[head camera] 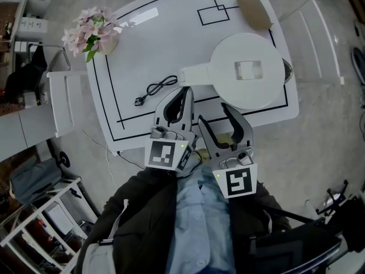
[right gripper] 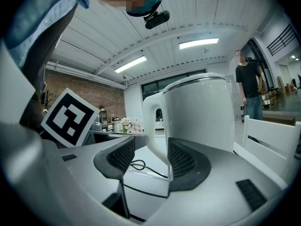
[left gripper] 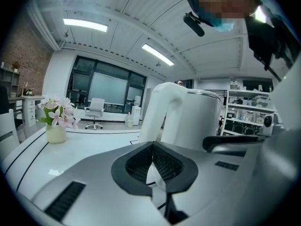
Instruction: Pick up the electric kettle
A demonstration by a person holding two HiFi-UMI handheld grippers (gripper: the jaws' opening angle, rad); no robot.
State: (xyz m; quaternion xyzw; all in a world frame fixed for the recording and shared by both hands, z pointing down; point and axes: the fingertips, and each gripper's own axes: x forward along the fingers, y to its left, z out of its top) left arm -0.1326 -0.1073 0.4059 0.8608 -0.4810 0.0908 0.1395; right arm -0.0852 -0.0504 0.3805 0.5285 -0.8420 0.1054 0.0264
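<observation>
Electric kettle [head camera: 248,70] stands untouched near the right edge of the bench [head camera: 142,44], its handle [head camera: 194,74] turned toward us, so we aim the right hand-held gripper [head camera: 213,114], jaws wide, at it while the left hand-held gripper [head camera: 185,91], pinched together and empty, hovers alongside.

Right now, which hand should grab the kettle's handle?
Right. The right gripper has its fingers apart, with the kettle handle lined up ahead of the gap. The left gripper has its fingers together.
</observation>
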